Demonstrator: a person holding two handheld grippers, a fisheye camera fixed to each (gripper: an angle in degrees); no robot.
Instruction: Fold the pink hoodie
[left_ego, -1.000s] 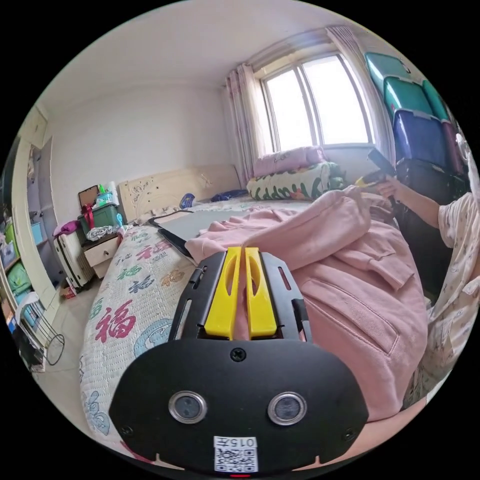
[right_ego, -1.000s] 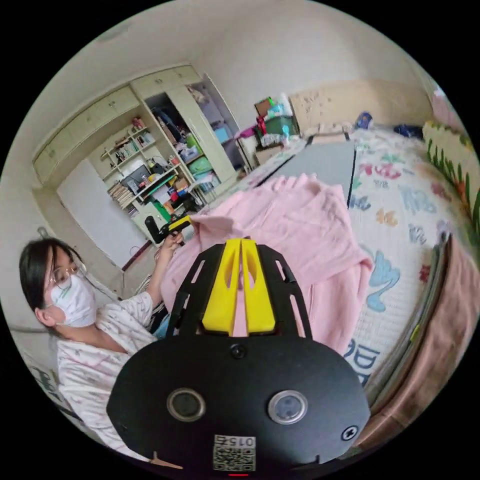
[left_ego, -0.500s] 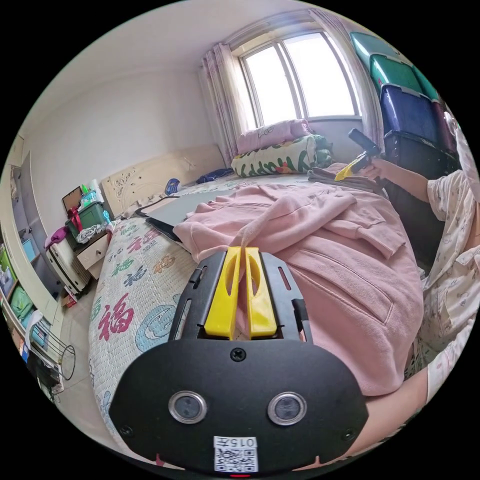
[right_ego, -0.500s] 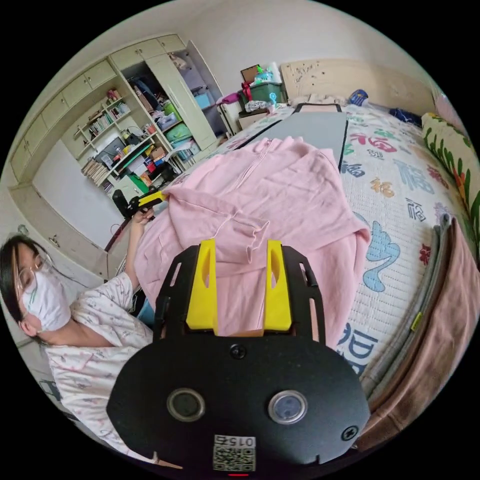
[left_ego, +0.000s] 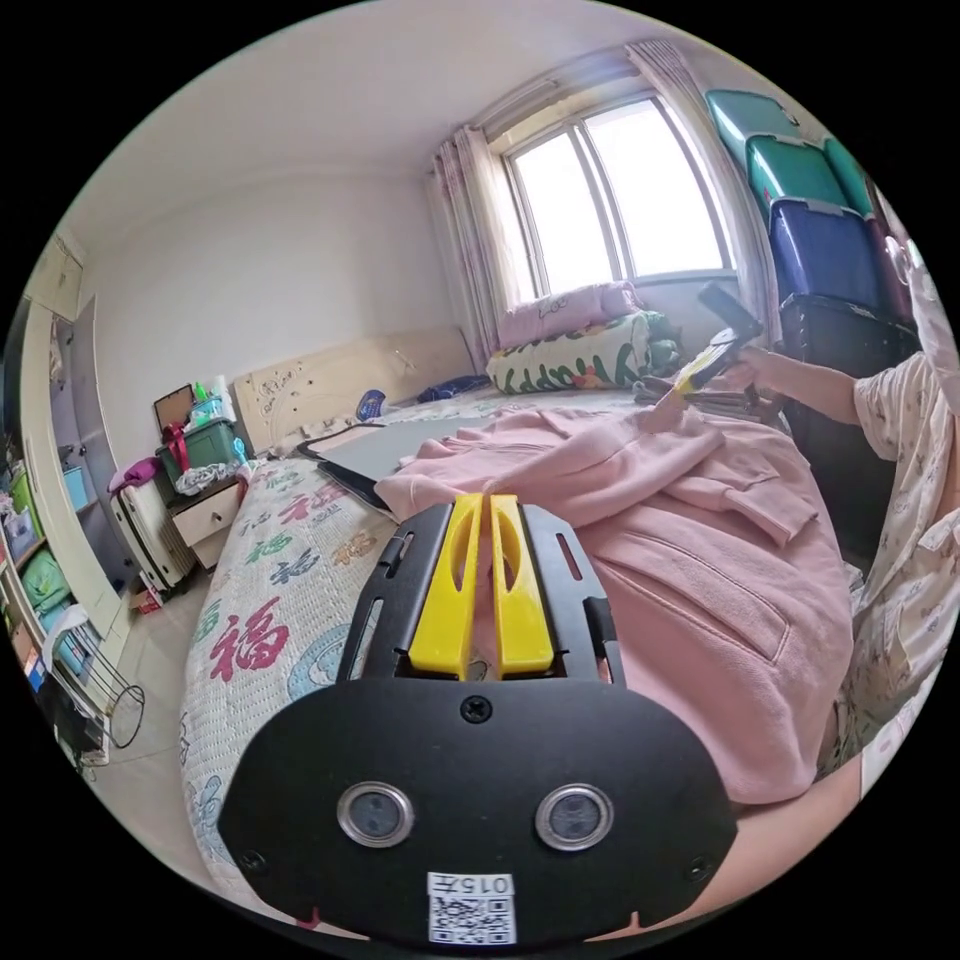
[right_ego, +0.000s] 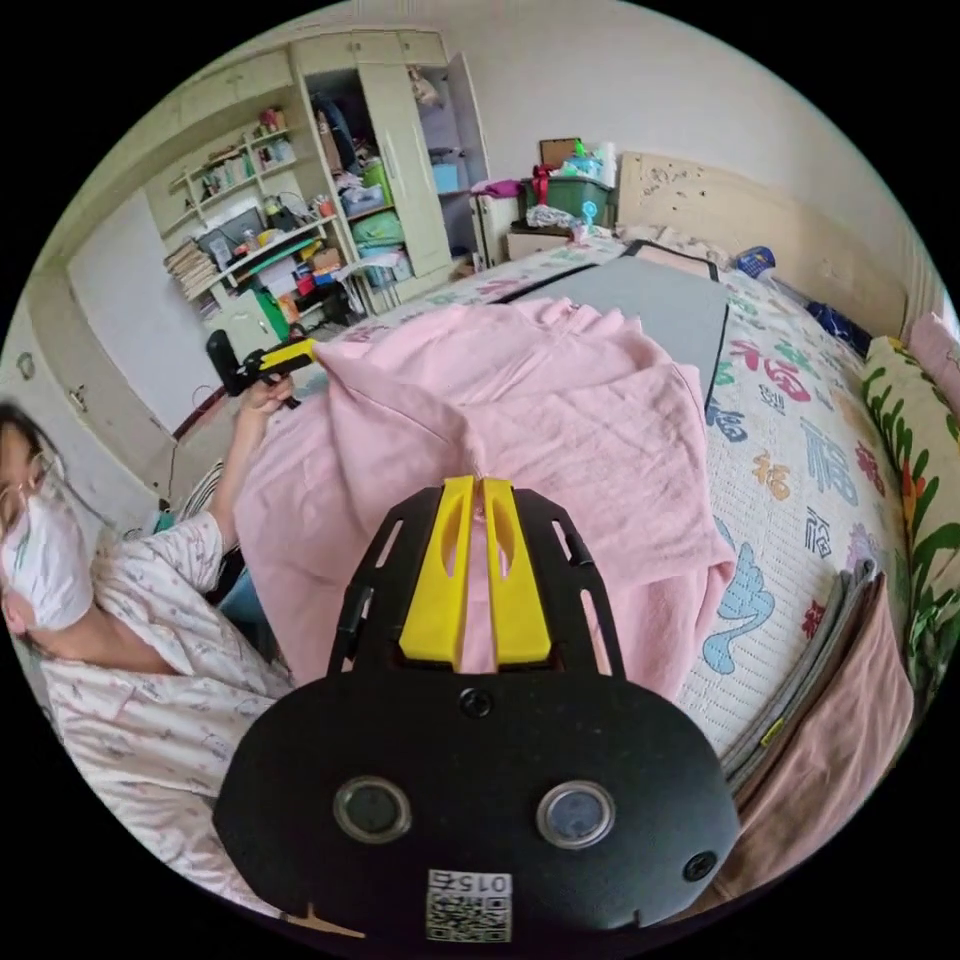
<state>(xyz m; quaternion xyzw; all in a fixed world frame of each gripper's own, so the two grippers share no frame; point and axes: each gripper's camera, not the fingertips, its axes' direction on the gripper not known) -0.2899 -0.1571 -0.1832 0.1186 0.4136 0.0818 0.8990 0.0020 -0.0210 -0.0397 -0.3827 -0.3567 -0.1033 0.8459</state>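
The pink hoodie (left_ego: 700, 560) lies spread over the near end of the bed, bunched and partly raised. My left gripper (left_ego: 480, 497) is shut, with pink cloth showing between its yellow jaws. In the right gripper view the same left gripper (right_ego: 300, 350) holds up one corner of the hoodie (right_ego: 560, 420) at the left. My right gripper (right_ego: 478, 483) is shut on a pinch of pink fabric near the hoodie's middle. The left gripper view has that right gripper (left_ego: 692, 375) at the garment's far edge, in the person's hand.
The bed has a quilted cover (left_ego: 260, 600) with red characters and a grey mat (right_ego: 660, 305) beyond the hoodie. Folded clothes (right_ego: 840, 680) lie at the bed's right edge. Pillows (left_ego: 580, 355) sit under the window, storage boxes (left_ego: 830, 240) beside it. The person (right_ego: 130, 640) sits at the bedside.
Half a second ago the right gripper stood open over the hoodie; now it has shut on the fabric again. The left gripper has stayed shut on its corner.
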